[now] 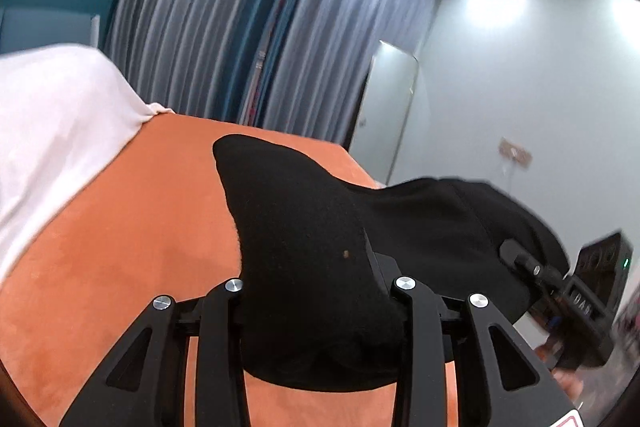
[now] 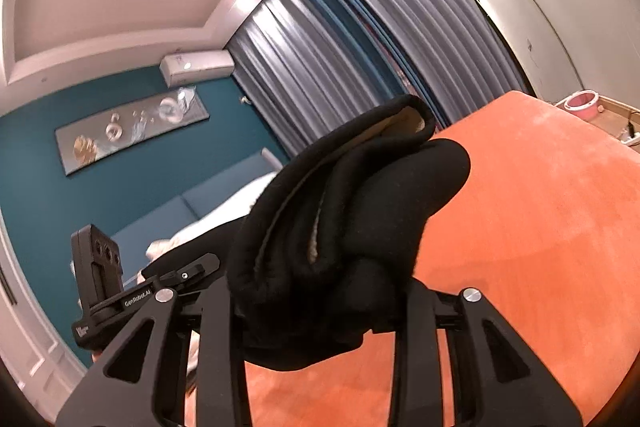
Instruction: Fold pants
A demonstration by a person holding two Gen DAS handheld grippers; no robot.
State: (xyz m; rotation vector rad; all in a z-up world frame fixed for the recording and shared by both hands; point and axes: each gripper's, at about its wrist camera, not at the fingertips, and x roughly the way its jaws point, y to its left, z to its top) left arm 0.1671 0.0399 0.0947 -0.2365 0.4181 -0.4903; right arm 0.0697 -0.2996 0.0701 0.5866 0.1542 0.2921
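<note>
Black pants [image 1: 312, 267], thick and fleecy, with a pale lining showing at the bunched edge in the right wrist view [image 2: 320, 211]; up off the orange bedspread [image 1: 120, 247], slung in the air between the two grippers. Pinched in the left gripper [image 1: 320, 291], jaws drawn in on a fat wad of cloth that bulges up past the fingers and hides the tips. Pinched likewise in the right gripper [image 2: 320, 303], jaws pressed onto several gathered layers. From the left wrist view, a dark span of fabric running across to the right gripper [image 1: 536, 267] at the frame edge; from the right wrist view, the left gripper [image 2: 180, 273] low at the left, cloth trailing to it.

Judged as the lift-and-carry step: one end of the garment raised clear of the bed, ready to swing over onto the rest or be laid out flat. How much hangs below, and where the far end lies, out of sight.

Next move, by this reading: both grips kept firm and level with each other, cloth held taut between them, then lowered together onto the bedspread so the edges meet squarely.

Beyond: white bedding [image 1: 52, 131] at the head of the bed, grey-blue curtains [image 1: 240, 27], teal wall [image 2: 48, 155].
</note>
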